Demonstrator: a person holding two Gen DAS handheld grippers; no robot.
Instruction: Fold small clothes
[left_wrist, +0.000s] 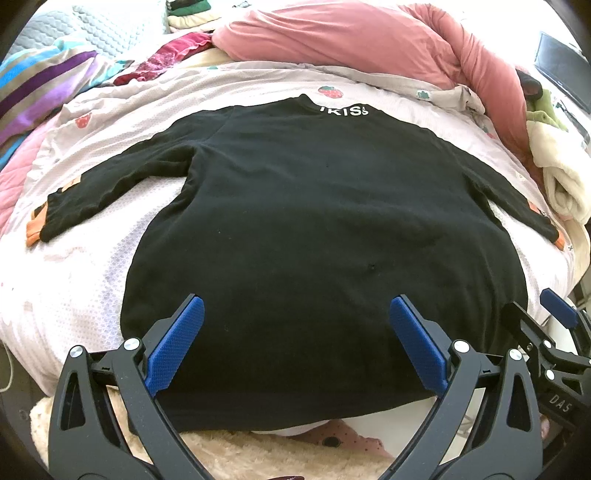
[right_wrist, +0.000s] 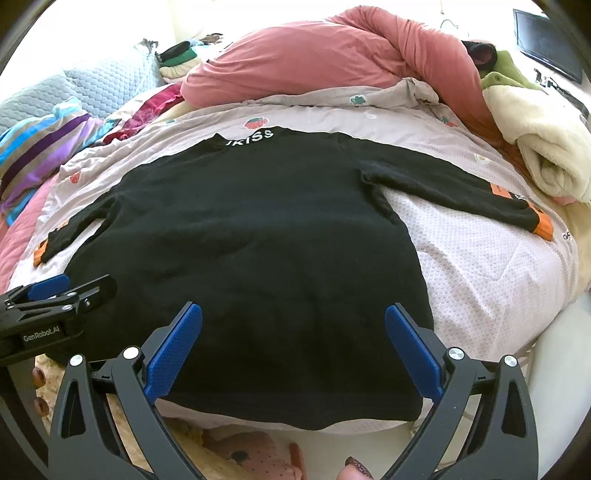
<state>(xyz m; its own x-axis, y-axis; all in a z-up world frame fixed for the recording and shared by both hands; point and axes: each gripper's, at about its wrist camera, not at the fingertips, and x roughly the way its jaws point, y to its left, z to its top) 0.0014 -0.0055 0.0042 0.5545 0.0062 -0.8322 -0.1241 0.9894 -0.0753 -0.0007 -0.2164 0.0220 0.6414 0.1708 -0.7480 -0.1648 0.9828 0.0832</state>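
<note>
Black sweater is laid flat on the bed, hem at the near edge, collar toward the far edge. In the left wrist view, the left hand-held gripper is spread wide over the hem, nothing pinched. In the right wrist view, the right hand-held gripper is spread too, above the hem's right part. Folding seems not yet begun. Next, a sleeve probably needs to be pinched and brought across the body.
</note>
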